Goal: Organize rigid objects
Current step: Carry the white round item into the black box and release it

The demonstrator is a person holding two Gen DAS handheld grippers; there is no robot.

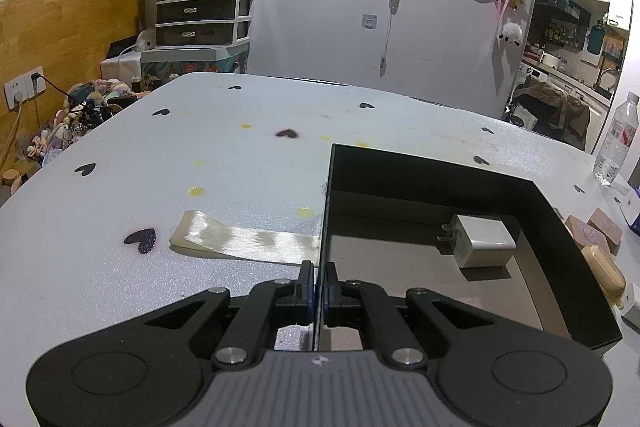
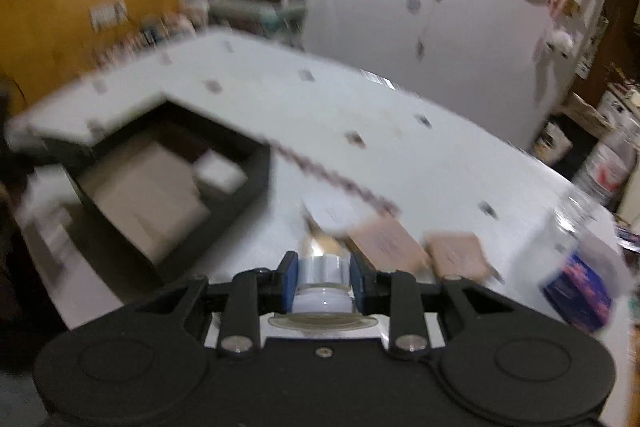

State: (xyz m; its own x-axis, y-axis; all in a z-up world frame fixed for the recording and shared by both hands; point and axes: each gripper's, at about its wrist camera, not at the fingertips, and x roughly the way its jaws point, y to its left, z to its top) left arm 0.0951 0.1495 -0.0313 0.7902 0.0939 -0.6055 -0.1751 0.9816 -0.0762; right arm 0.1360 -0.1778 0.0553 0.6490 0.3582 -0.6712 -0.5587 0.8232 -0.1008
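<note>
My left gripper point(image 1: 319, 267) is shut on the left wall of a black open box point(image 1: 440, 167), which has a grey floor. A white plug charger point(image 1: 480, 239) lies inside, by the right wall. The right wrist view is blurred by motion. In it my right gripper point(image 2: 324, 267) is shut on a small beige bottle point(image 2: 323, 265), pads on its silver collar, white cap toward the camera. It is held above the table, right of the box point(image 2: 256, 171) with the charger point(image 2: 220, 171) in it. The bottle's beige body point(image 1: 604, 267) also shows past the box's right wall.
Two pinkish-brown blocks point(image 2: 384, 239) point(image 2: 456, 251) lie side by side just right of the bottle. A clear water bottle point(image 1: 616, 139) stands at the table's right edge, with a blue package point(image 2: 576, 287) near it. A shiny cream ribbon point(image 1: 240, 239) lies left of the box.
</note>
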